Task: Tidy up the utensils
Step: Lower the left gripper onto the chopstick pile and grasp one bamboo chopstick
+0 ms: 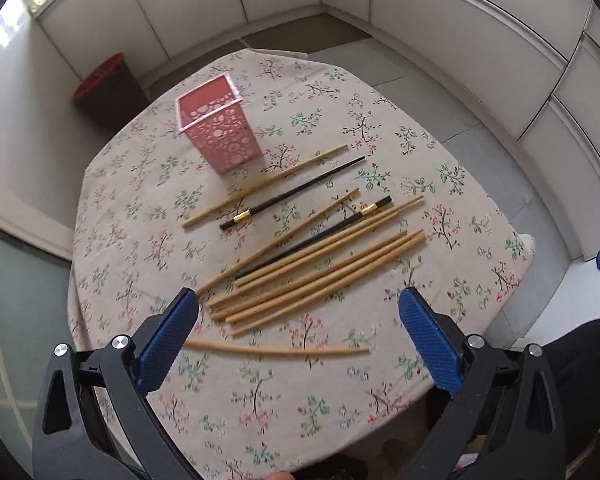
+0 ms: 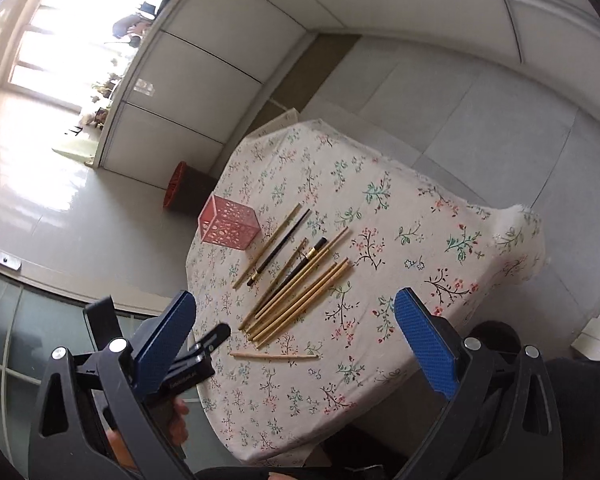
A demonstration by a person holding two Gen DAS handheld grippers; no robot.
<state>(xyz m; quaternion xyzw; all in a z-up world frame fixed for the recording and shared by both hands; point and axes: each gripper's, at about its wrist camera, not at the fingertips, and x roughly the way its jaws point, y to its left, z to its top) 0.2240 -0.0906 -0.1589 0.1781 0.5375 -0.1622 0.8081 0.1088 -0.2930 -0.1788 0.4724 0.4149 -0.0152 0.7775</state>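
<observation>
Two tools hover above a desk [image 1: 480, 184] draped in a floral cloth, and both have their blue-padded fingers spread wide with nothing between them. From the left wrist view, the left tool [image 1: 298, 300] sits at the bottom of the frame, its fingers bracketing the near ends of a bundle of wooden chopsticks [image 1: 320, 276] that fans diagonally from lower left to upper right across the middle of the picture. One black chopstick [image 1: 300, 190] with a gold band lies apart, up and left of the bundle, beside a lone wooden one; a second black chopstick [image 1: 312, 240] lies within the bundle. A single wooden chopstick [image 1: 276, 349] lies crosswise just below the bundle, its left end hidden behind the left finger. The pink holder [image 1: 216, 132] — a square perforated basket — stands upright in the upper left part of the desk, just beyond the chopsticks, and its visible interior holds nothing. From the right wrist view, the right tool [image 2: 296, 300] hangs higher and farther back — the whole desk shows between its fingers, with the holder [image 2: 228, 228] at centre left and the chopsticks [image 2: 296, 292] just to its right. A brown bin [image 1: 108, 84] with a red lid stands on the floor beyond the desk.
</observation>
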